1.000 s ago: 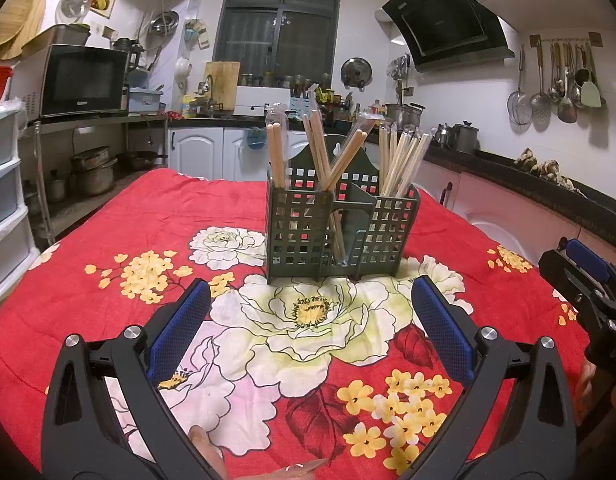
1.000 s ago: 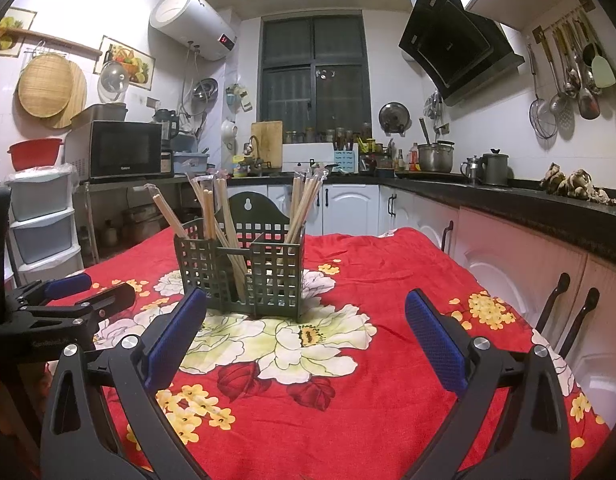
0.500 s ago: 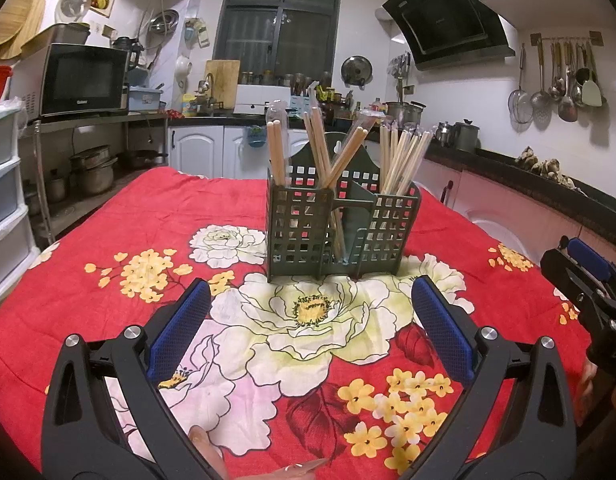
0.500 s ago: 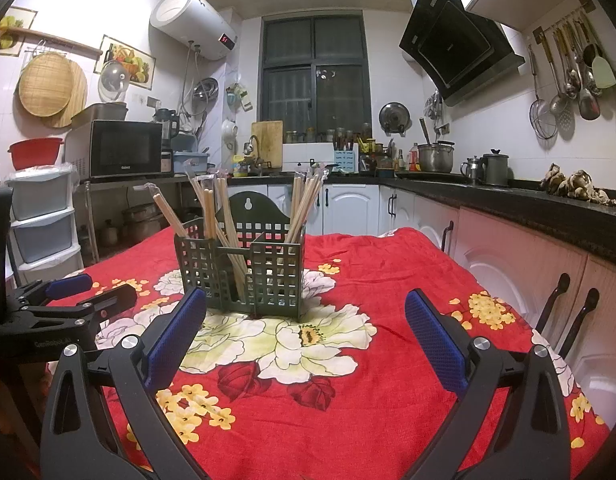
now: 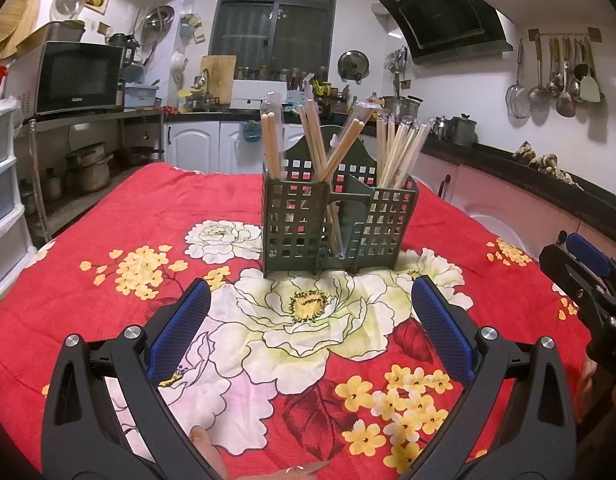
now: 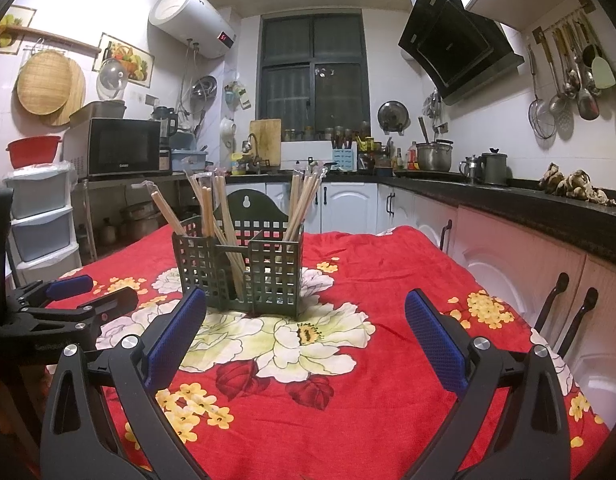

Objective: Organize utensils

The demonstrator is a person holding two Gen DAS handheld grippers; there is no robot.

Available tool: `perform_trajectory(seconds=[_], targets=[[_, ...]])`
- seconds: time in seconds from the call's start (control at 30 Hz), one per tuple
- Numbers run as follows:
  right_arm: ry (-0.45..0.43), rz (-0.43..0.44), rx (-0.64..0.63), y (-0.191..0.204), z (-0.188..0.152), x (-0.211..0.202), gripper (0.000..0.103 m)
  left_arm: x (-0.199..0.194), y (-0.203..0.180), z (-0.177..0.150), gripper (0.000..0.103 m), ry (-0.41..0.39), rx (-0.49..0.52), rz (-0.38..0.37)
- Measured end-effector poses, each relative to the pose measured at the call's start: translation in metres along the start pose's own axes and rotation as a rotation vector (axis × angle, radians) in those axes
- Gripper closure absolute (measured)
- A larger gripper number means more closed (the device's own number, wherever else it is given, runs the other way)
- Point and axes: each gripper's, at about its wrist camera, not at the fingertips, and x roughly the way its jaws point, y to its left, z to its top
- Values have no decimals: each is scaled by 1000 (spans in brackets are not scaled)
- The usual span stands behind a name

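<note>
While both sets of jaws are wide apart and hold nothing, the left gripper and right gripper hang low over the cloth. Ahead stands the holder, full of leaning chopsticks. I think a clumsy reach could tip it.
</note>
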Motion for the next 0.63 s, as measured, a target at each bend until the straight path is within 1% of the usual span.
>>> perform_trajectory(seconds=[0.2, 0.3, 0.37, 0.43, 0.5, 0.57, 0.63], targets=[[1, -8, 4, -1, 1, -2, 6, 3, 1, 1, 10, 18, -1, 16], [10, -19, 8, -2, 4, -2, 6, 4, 2, 1, 10, 32, -6, 10], [14, -26, 13, -3, 7, -3, 6, 5, 5, 3, 10, 55, -18, 6], [32, -41, 27, -8, 11, 0, 6, 9, 10, 8, 10, 95, -32, 6], [70, -66, 64, -21, 19, 7, 6, 14, 19, 16, 10, 148, -41, 27], [143, -108, 89, -38, 26, 22, 6, 22, 38, 28, 10, 199, -62, 54], [241, -192, 109, -64, 30, 45, 6, 33, 62, 38, 10, 246, -67, 88]])
